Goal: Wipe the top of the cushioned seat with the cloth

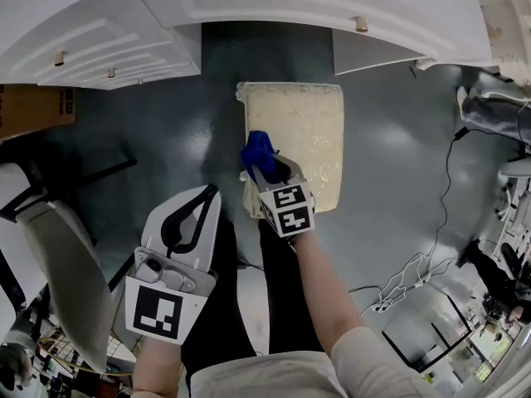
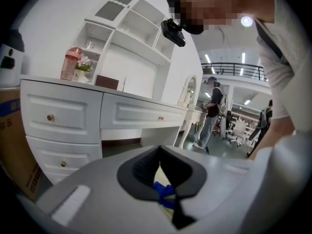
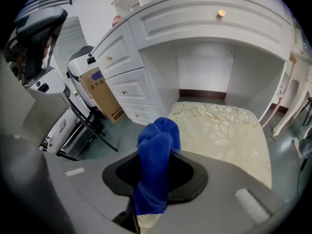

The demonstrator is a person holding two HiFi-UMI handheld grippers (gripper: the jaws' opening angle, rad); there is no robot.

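Pinching the blue cloth (image 3: 158, 133) mid-length, the right gripper (image 3: 156, 152) has its jaws clamped on it. A bunched wad sticks out past the tips, probably so fabric rather than plastic meets the cushioned seat (image 3: 222, 126). The gripper is angled steeply down over the seat's near-left edge; I can't tell if the cloth touches. The seat stands in front of the white dresser (image 3: 195, 18) knee gap. The left gripper (image 1: 207, 196) has its jaws together and empty, held left of the seat, likely to stay clear of the wipe path.
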